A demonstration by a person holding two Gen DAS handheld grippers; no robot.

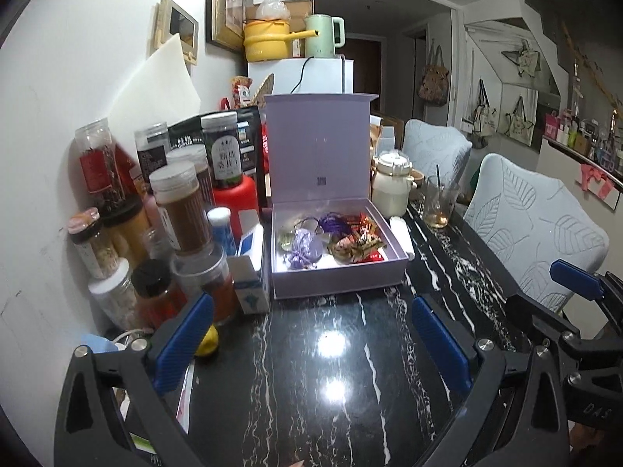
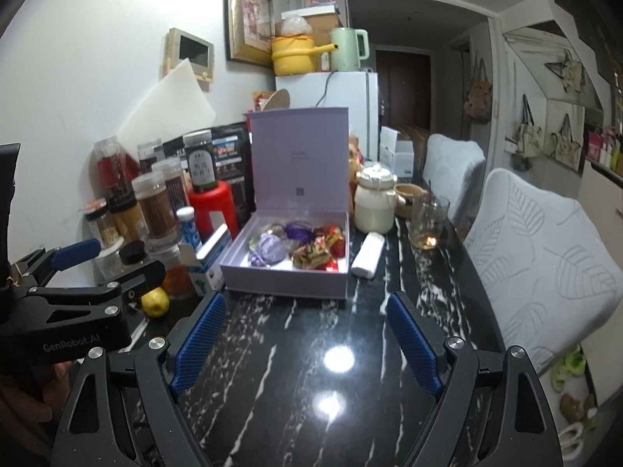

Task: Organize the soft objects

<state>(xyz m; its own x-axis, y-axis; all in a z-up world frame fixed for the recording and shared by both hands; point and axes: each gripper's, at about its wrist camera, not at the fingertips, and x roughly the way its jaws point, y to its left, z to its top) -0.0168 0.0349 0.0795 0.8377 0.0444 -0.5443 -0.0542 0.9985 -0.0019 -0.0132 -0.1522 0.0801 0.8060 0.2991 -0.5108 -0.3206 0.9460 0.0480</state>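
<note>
Count: one lavender box (image 1: 335, 276), lid (image 1: 317, 144) standing upright behind it, on the black marble table (image 1: 311, 369). Two grippers in view. Left gripper (image 1: 311, 334): blue pads wide apart, nothing between them, over bare tabletop short of the box. Right gripper (image 2: 305, 342): fingers likewise spread and empty, also short of the box front.

Box contents: one pale purple pouch (image 1: 305, 249) at front left; one darker purple pouch (image 1: 331, 223) behind it; a cluster of red-gold patterned wrapped pieces (image 1: 358, 243) at right (individual count not resolvable). A clear or yellowish item sits at the box's far left; cannot identify it.

Outside the box: one white roll (image 2: 368, 255) lying just beside its right wall. One cream jar (image 2: 375, 204) with lid, behind the roll. One drinking glass (image 2: 428, 222) with a little amber liquid at the bottom, to the right. One yellow fruit (image 2: 155, 301) near the left gripper body. Spice jars (image 1: 183, 210) crowd the table left of the box (roughly ten, overlapping). Two chairs (image 2: 545, 264) with leaf-pattern covers at the table's right side.
</note>
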